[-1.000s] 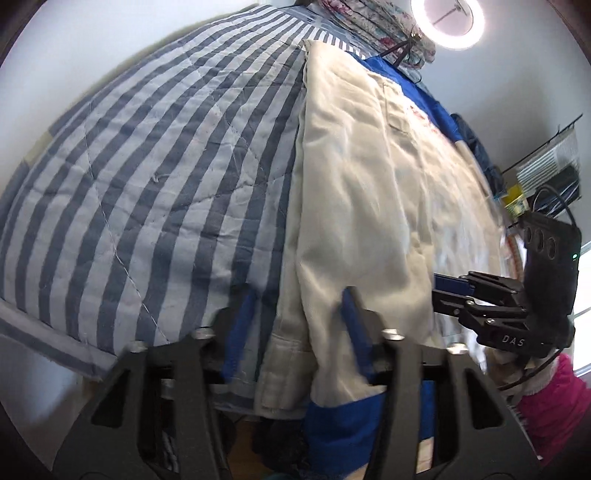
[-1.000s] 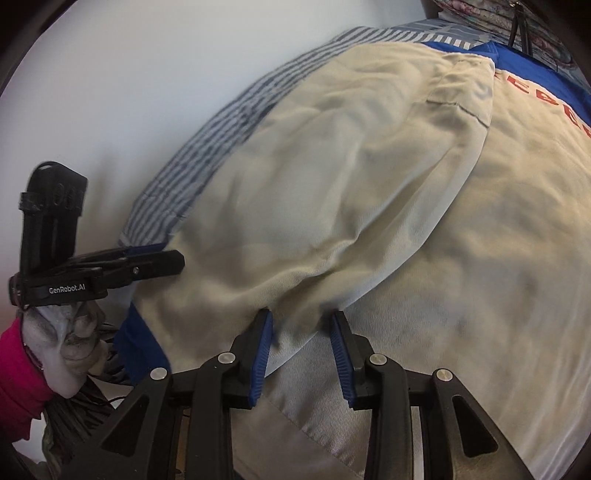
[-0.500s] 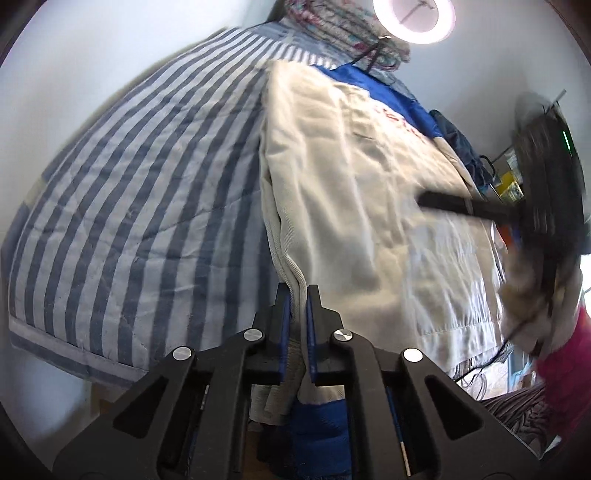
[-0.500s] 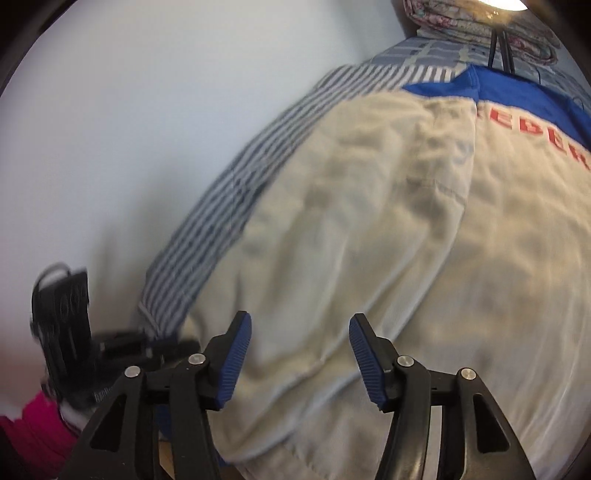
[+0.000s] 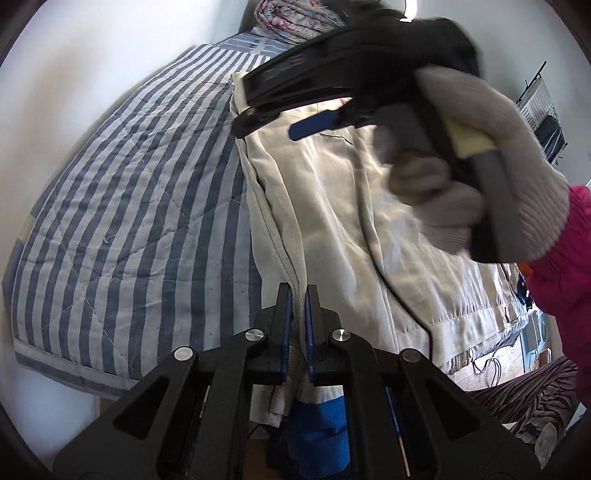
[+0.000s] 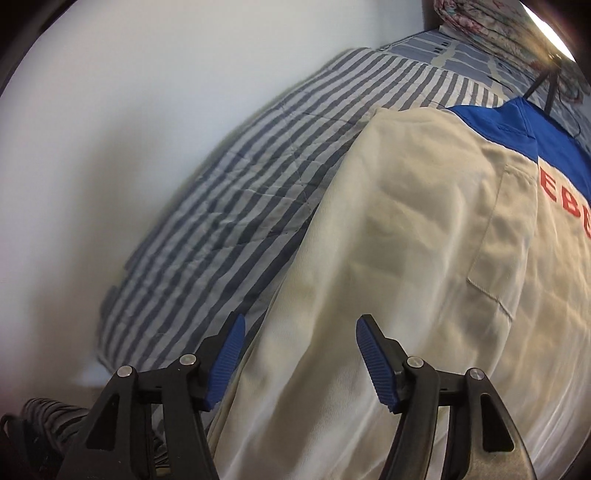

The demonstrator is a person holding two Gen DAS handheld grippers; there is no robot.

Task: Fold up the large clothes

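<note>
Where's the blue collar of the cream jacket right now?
In the right wrist view, upper right: the blue collar tops the cream jacket near the floral bundle.

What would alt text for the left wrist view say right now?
The left gripper is shut on the edge of a cream jacket lying on a blue-striped quilt. Above it, a grey-gloved hand carries the right gripper, jaws open, across the garment.

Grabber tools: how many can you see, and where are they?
2. The left gripper sits at the bottom of its own view, shut on the cream jacket edge. The right gripper hangs open above that jacket, held by a gloved hand.
</note>
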